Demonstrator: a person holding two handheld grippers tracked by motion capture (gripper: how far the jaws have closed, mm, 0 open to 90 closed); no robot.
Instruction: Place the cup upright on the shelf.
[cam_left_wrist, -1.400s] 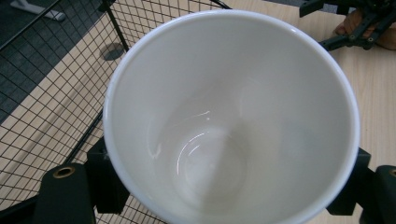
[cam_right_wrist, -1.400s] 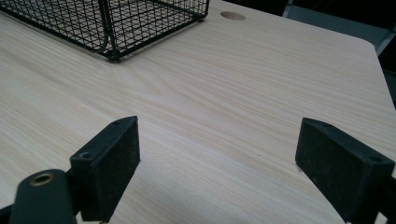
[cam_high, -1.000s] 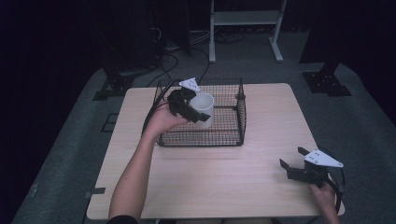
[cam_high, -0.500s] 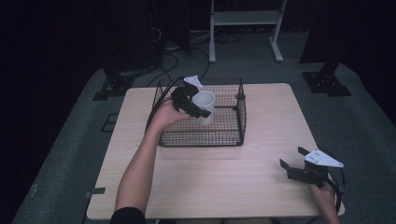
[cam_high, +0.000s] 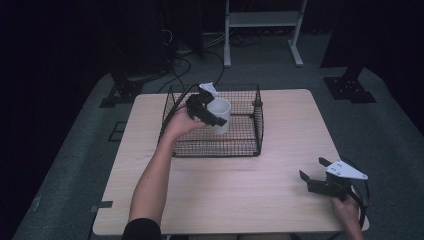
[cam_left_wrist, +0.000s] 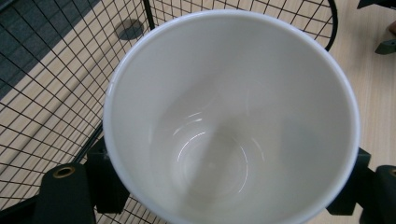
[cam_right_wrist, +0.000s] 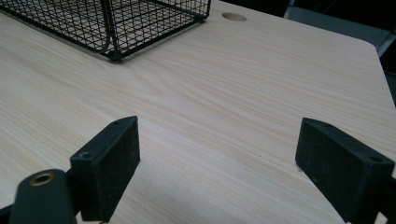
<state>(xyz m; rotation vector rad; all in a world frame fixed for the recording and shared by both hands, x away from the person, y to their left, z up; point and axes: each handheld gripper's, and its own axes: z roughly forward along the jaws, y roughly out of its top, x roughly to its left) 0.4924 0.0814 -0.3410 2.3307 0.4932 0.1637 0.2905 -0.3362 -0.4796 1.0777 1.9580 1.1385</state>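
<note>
- The left gripper (cam_high: 212, 116) clamps a white cup (cam_high: 220, 114) by its sides, held above the wire basket (cam_high: 240, 145).
- The cup's mouth faces up; the basket floor lies directly below it.
- The right gripper (cam_high: 320, 177), jaws spread and empty, rests well apart from the basket.

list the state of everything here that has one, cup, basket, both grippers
white cup: empty, upright, held in the air over the basket, clamped between the left gripper's jaws
wire basket: open-topped, standing on the table, nothing visible on its floor
left gripper: shut on the cup
right gripper: jaws wide open, holding nothing, low over the table's near right corner
table: bare wood apart from the basket
</note>
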